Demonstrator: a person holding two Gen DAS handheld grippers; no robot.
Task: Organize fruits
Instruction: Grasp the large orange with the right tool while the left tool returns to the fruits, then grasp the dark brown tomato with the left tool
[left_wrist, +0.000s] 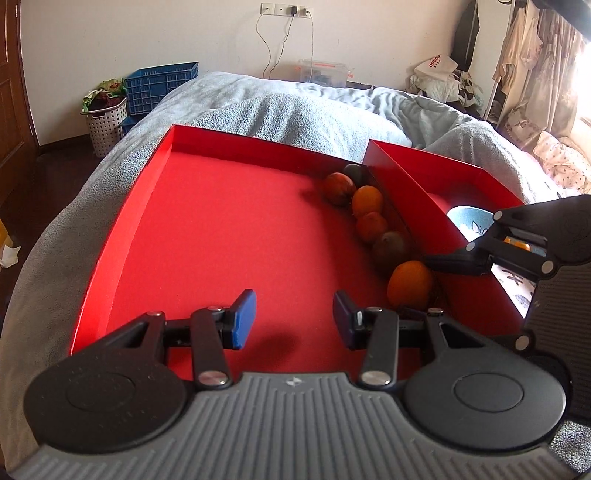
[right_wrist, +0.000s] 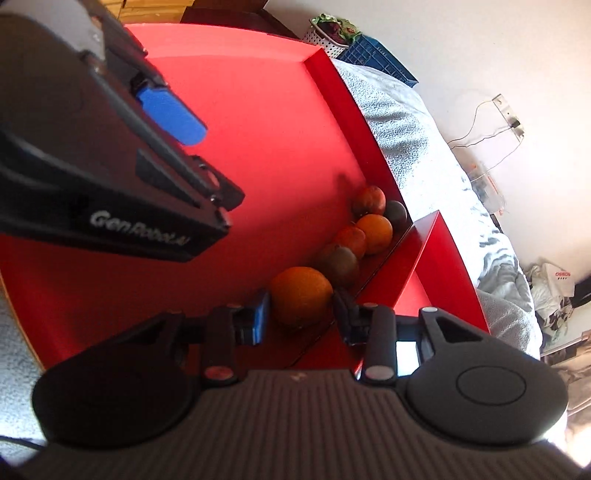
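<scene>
The right gripper (right_wrist: 302, 317) has its blue-padded fingers spread on either side of the nearest round orange fruit (right_wrist: 300, 295), one pad just beside it on the left, the other close on the right; whether they press it cannot be told. The left gripper (left_wrist: 293, 317) hangs spread wide and empty above the floor of the large shallow red cardboard tray (left_wrist: 207, 229). The orange heads a row of fruits, orange, reddish and dark brown, lying along the tray's right wall. A second red tray (left_wrist: 424, 173) adjoins, holding a pale blue bowl (left_wrist: 469, 219). Both trays rest on a grey-blanketed bed (left_wrist: 288, 110).
</scene>
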